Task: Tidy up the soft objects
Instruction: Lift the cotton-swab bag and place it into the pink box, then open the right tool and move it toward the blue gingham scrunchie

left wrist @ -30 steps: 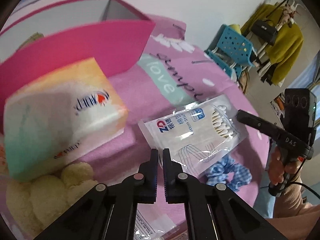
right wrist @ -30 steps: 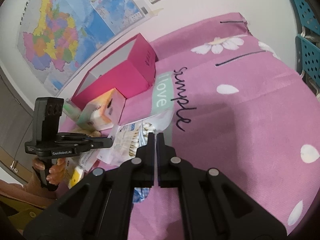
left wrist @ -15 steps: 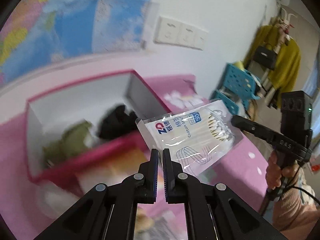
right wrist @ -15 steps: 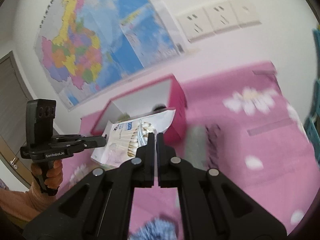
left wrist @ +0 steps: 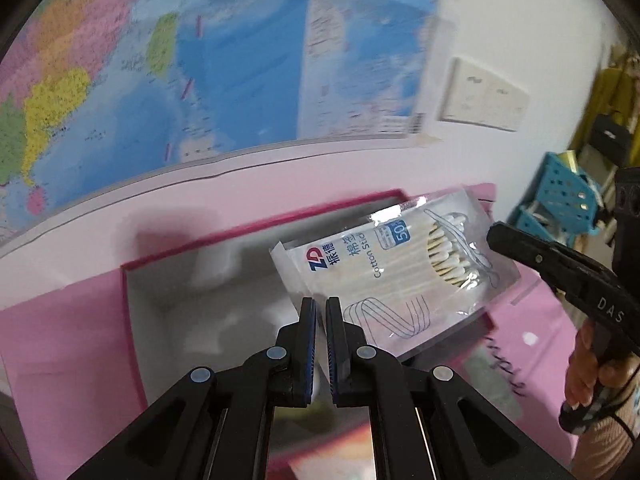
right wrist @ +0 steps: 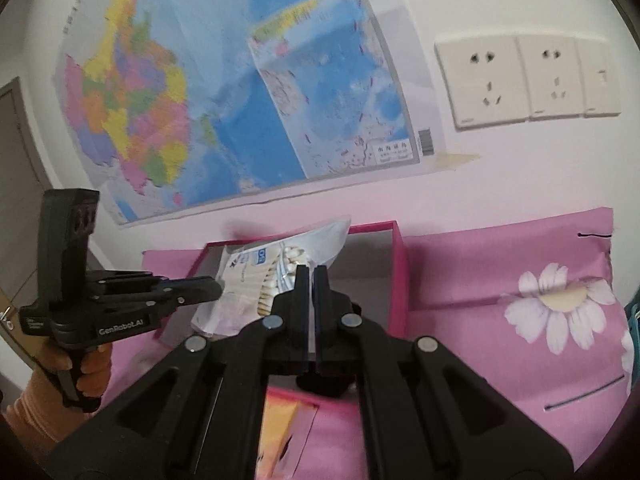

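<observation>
The map (left wrist: 168, 80) fills the wall at far left, a glossy paper sheet in blue sea and bright patchwork colours, hung flat and out of the way of the work. Below it, on the pink cloth (right wrist: 500, 280) printed with white daisies, stands the box (left wrist: 132, 320): a stiff card carton, magenta outside and pale grey inside, open at the top so that things can be dropped straight in. The left gripper (left wrist: 320, 312), black plastic with blue ribbed pads, has its fingers pressed together on the near left corner of the bag (left wrist: 384, 264), a clear, crinkly plastic pouch of cotton swabs whose wooden sticks lie bundled side by side. The bag hangs in the air over the box, tilted, not resting on anything. Being thin and limp, it would likely sag or twist from one corner alone, which is probably why both grippers hold it. The right gripper (left wrist: 496, 236) comes in from the right edge, its tip at the bag's far side; in its own view the fingers are closed with the bag's edge between them (right wrist: 310, 276). Beyond it the sockets (right wrist: 520, 80) sit on the white wall, smooth cream plates.
</observation>
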